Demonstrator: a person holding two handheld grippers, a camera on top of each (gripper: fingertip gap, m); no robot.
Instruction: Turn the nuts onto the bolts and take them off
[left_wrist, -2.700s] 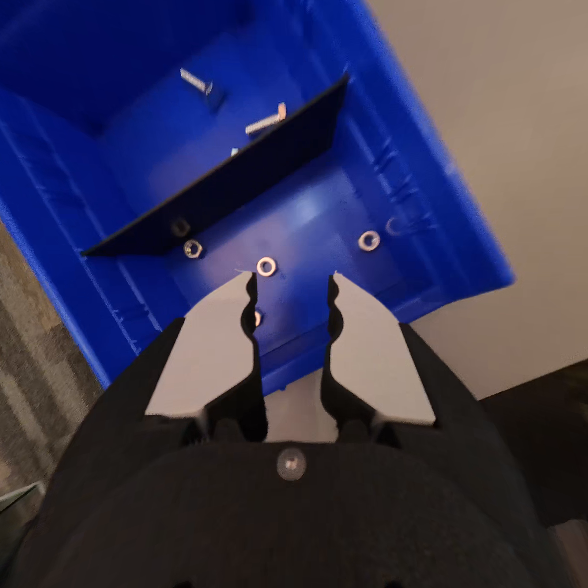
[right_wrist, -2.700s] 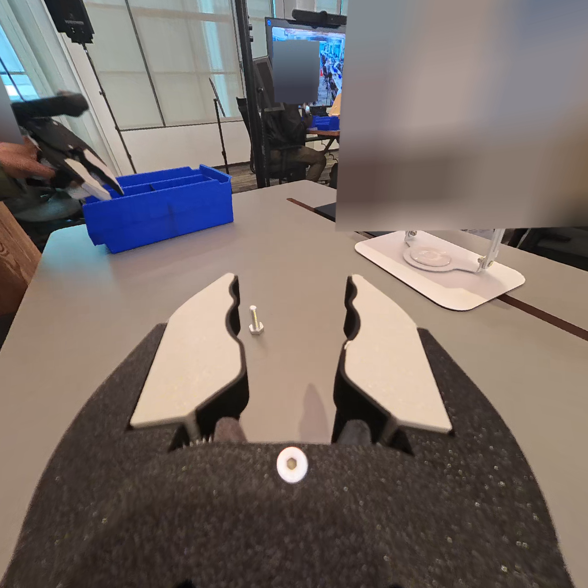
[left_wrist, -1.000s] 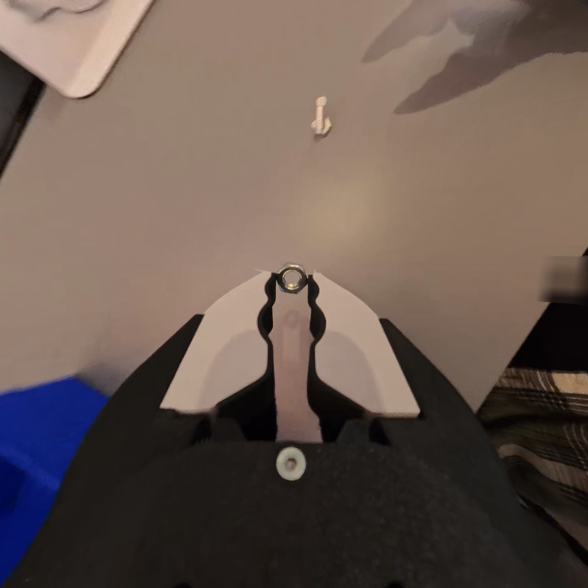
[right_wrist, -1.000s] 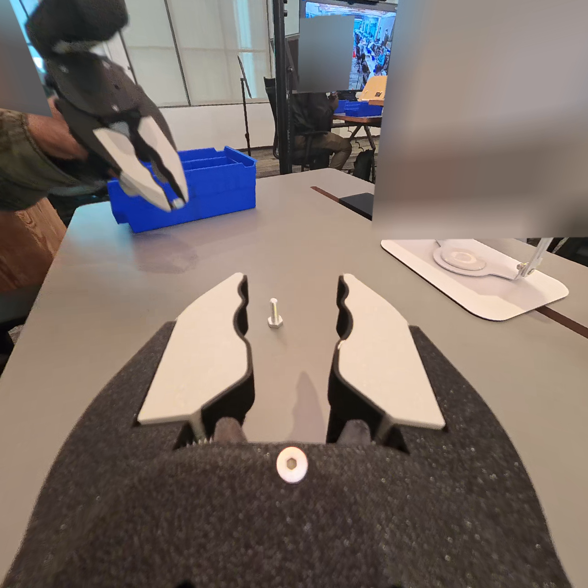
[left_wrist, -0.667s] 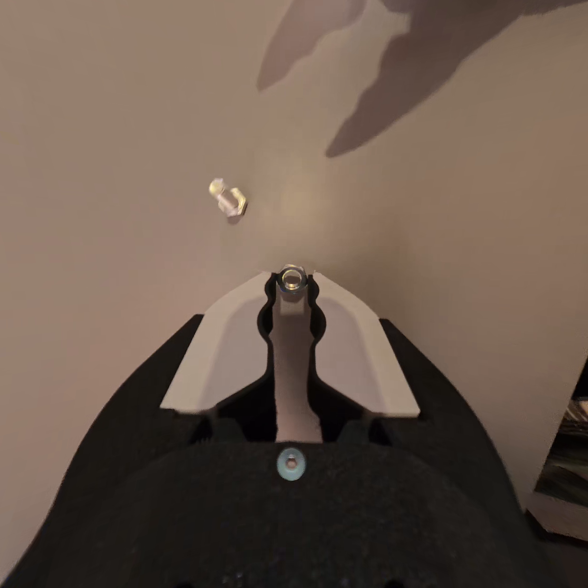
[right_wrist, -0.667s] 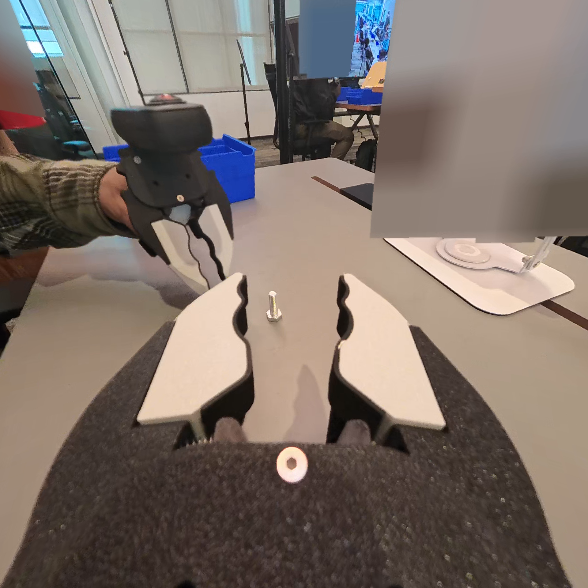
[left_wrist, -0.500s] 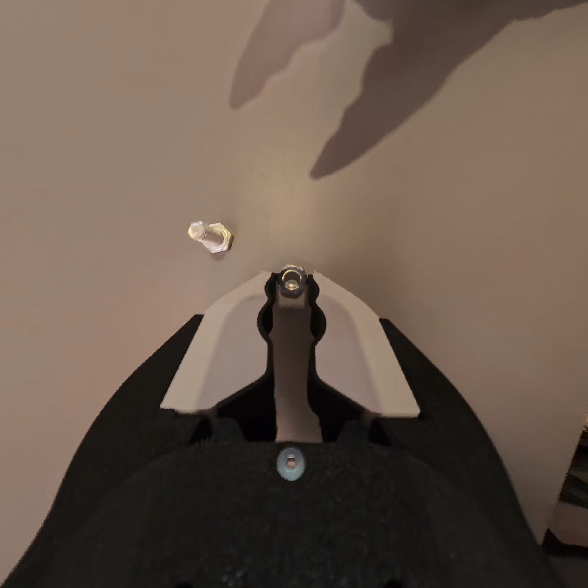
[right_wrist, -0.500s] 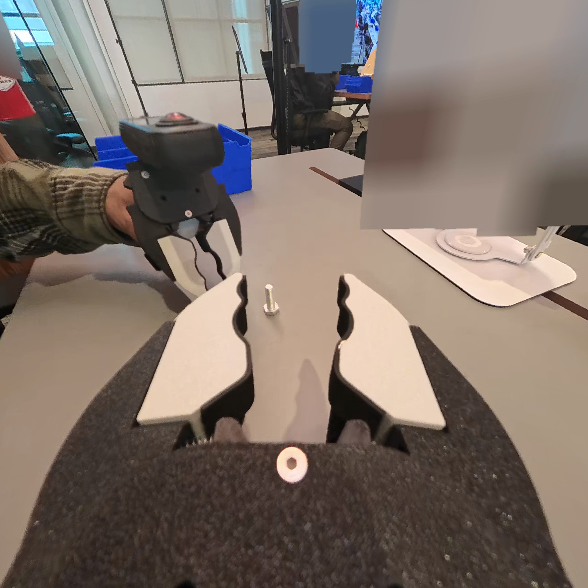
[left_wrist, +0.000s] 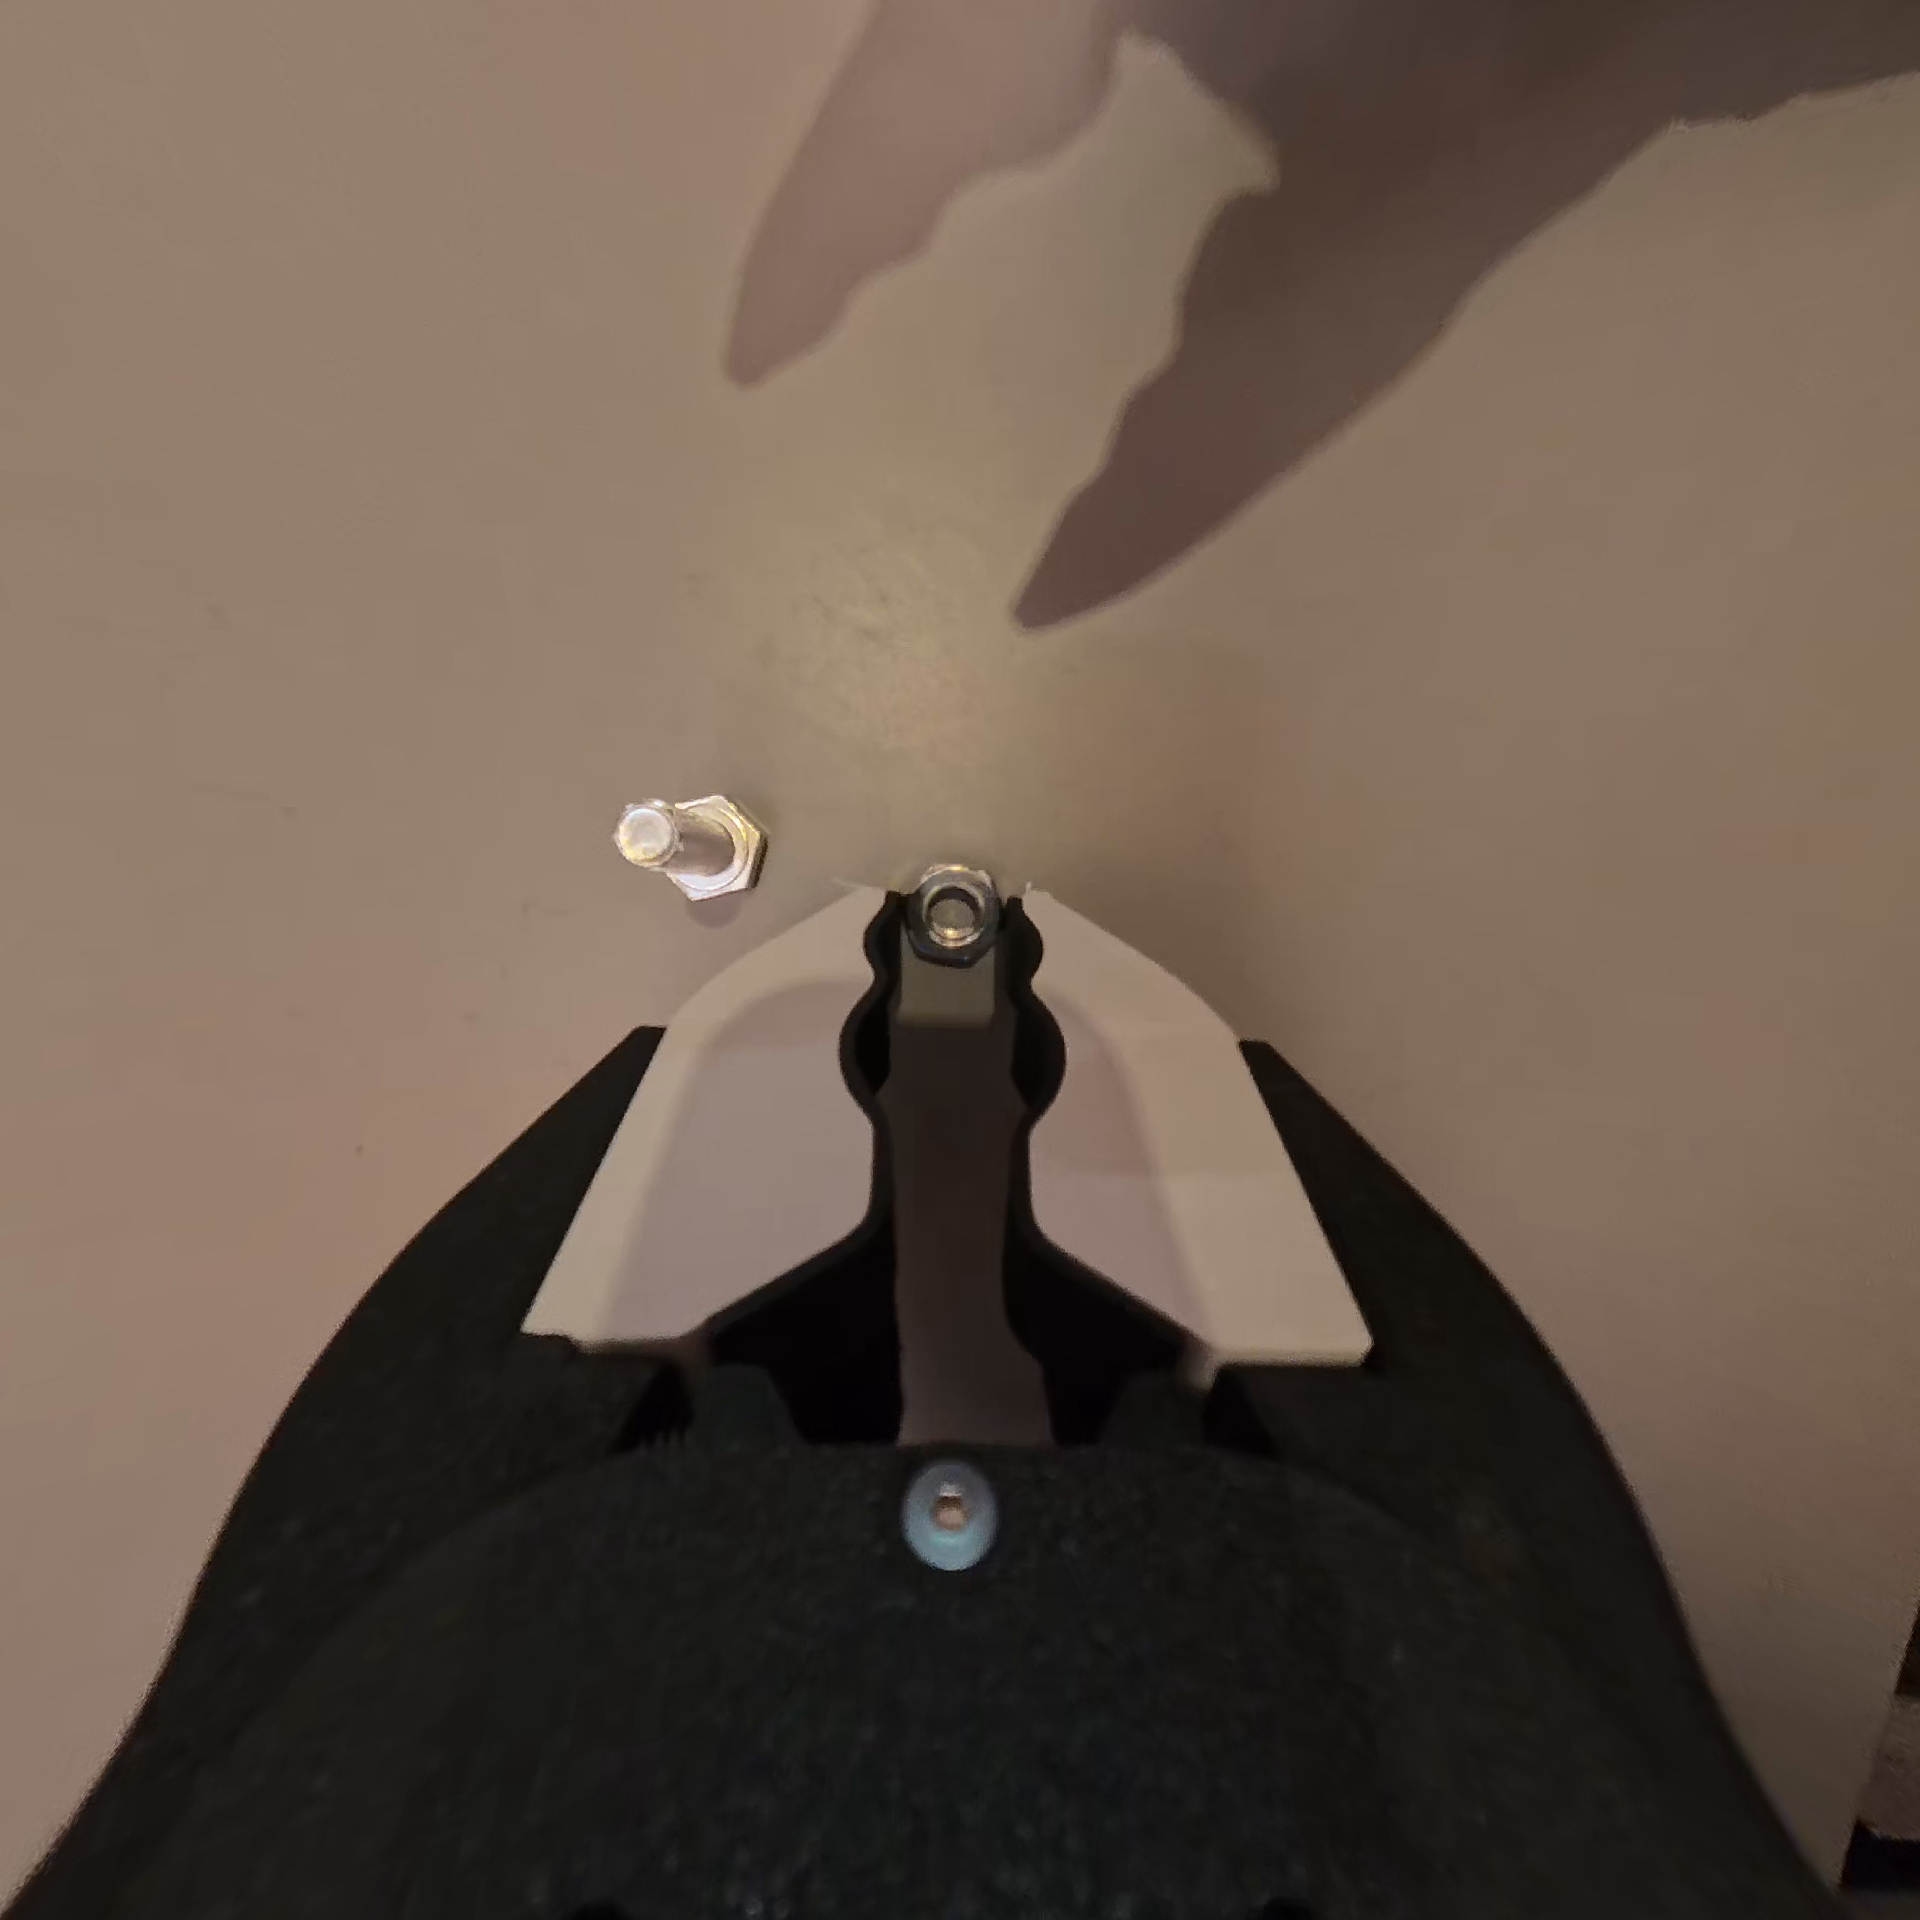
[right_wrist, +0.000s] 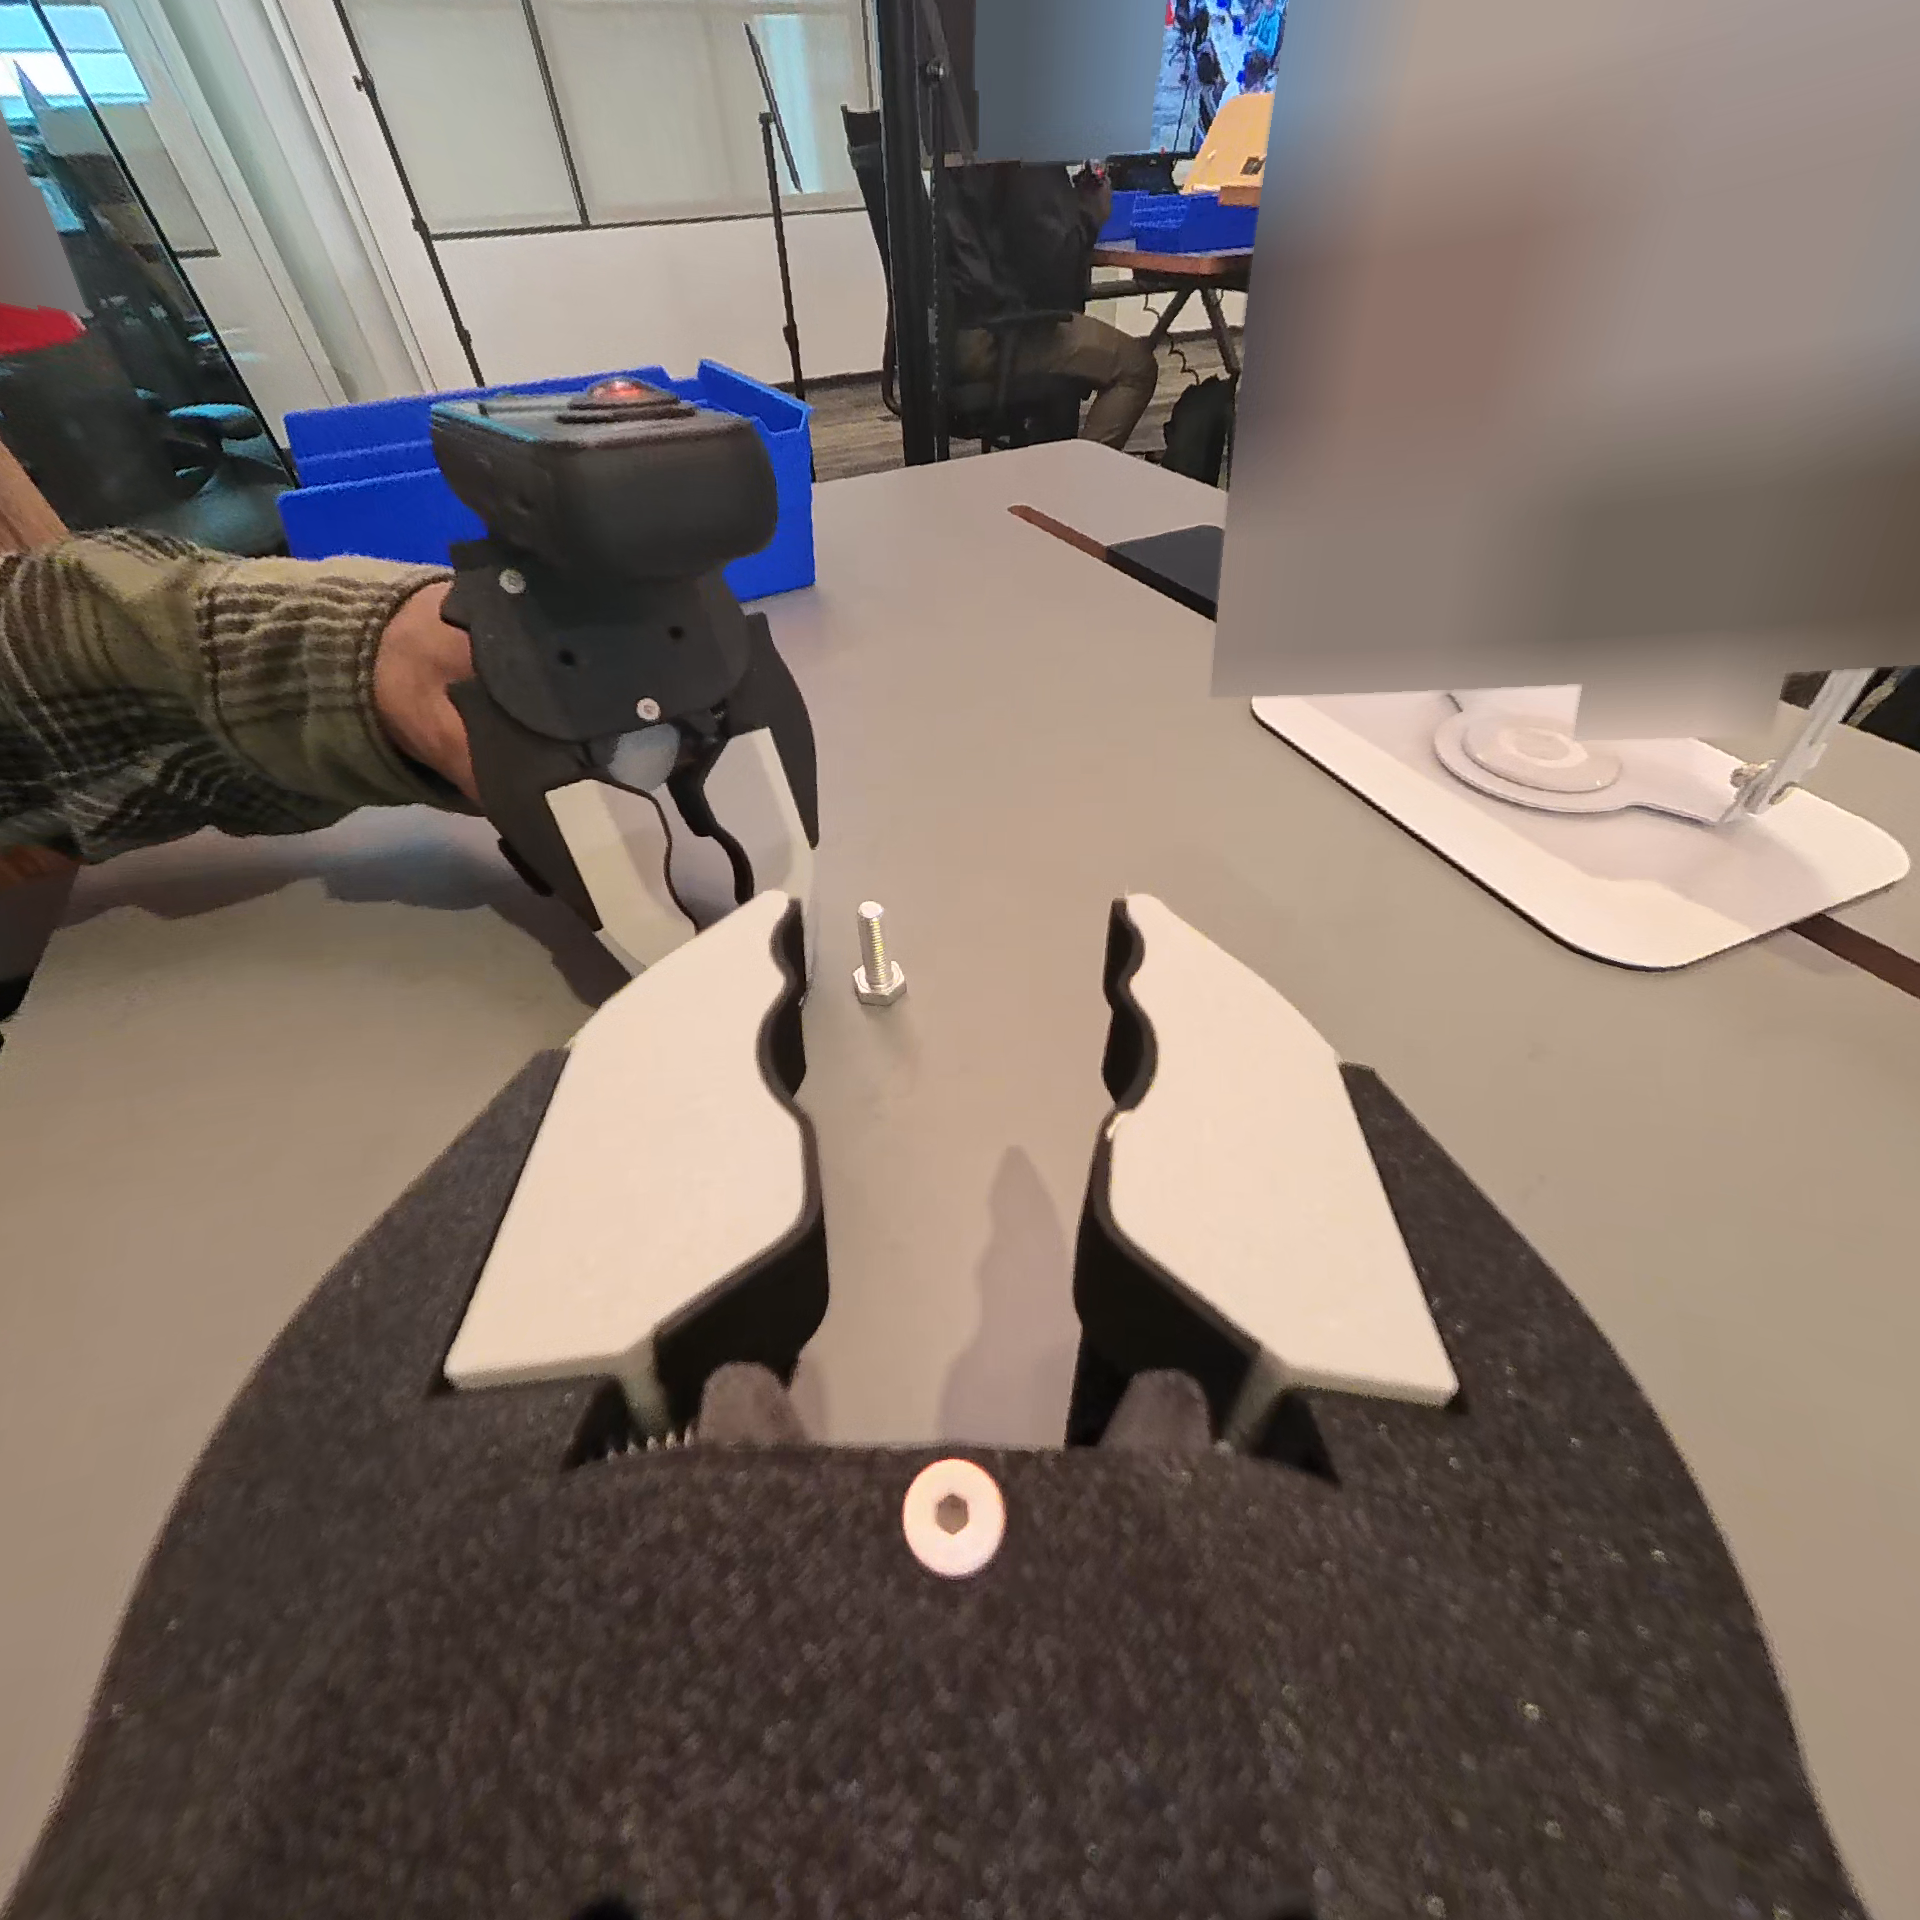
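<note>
A silver bolt (right_wrist: 875, 958) stands upright on its hex head on the grey table (right_wrist: 1039, 727); it also shows in the left wrist view (left_wrist: 691, 844). My left gripper (left_wrist: 951, 906) points down at the table and is shut on a small silver nut (left_wrist: 951, 920) at its fingertips, just right of the bolt. In the right wrist view the left gripper (right_wrist: 623, 665) hangs just behind and left of the bolt. My right gripper (right_wrist: 956, 925) is open and empty, low over the table, with the bolt between its fingertips, nearer the left finger (right_wrist: 665, 1122).
A blue parts bin (right_wrist: 769, 499) stands at the far left of the table. A white monitor base (right_wrist: 1558, 821) sits at the right. A person's sleeve (right_wrist: 187, 686) reaches in from the left. A table edge and chairs lie behind.
The left gripper took a nut from the blue bin, carried it across the table and came down beside the bolt. The right gripper stayed open around the bolt.
</note>
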